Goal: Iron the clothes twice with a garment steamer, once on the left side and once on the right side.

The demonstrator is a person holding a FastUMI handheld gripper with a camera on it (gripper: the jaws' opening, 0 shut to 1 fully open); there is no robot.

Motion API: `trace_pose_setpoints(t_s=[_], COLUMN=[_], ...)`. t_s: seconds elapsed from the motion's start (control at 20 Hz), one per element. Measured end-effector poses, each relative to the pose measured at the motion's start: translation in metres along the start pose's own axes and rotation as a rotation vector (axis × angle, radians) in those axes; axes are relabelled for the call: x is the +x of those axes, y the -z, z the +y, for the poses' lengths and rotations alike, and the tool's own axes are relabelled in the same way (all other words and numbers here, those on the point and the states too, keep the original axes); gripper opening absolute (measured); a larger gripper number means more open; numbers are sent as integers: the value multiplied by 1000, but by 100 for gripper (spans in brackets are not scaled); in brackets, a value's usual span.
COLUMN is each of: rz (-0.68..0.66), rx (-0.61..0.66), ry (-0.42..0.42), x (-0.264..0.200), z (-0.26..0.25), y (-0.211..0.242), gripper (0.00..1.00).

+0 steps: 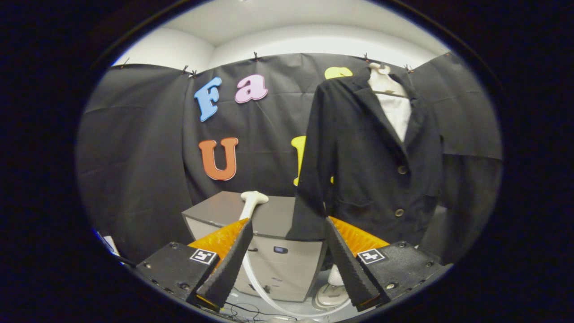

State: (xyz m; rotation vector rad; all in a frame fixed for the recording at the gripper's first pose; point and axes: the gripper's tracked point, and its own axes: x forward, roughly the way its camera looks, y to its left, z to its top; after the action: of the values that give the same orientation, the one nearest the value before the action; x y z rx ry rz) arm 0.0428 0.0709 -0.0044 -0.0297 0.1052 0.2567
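Gripper (287,226) at lower centre is wide open and holds nothing. Steamer (252,202) stands upright on the grey box (273,264) at centre, probably so the fingers can take its handle. Jacket (372,157) hangs at right on a hanger (384,83), front exposed for steaming.

1. One gripper (287,222), its two black fingers (231,258) spread apart with nothing between them.
2. Two orange ribbed panels (219,237), one behind each finger.
3. Two square black-and-white markers (203,256), one on each black finger block.
4. One dark jacket (372,166) on one pale hanger (383,83), over one white garment (397,114) showing at the collar.
5. Two buttons (402,169) visible on the jacket front.
6. One grey steamer cabinet (264,242) beyond the fingers.
7. One white steamer head (253,199) resting on its top, with one white hose (255,280) running down from it.
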Motion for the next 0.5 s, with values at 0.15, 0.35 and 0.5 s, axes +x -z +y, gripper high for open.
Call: trace_pose_setpoints(t_s=[0.15,0.35,0.5], rz=[60,175,279], rx=[-11,-7,-20], ry=[-50,-101,-115], x=[5,5,3], z=[10,24,28], y=[8,23,37], gripper=[99,99,98])
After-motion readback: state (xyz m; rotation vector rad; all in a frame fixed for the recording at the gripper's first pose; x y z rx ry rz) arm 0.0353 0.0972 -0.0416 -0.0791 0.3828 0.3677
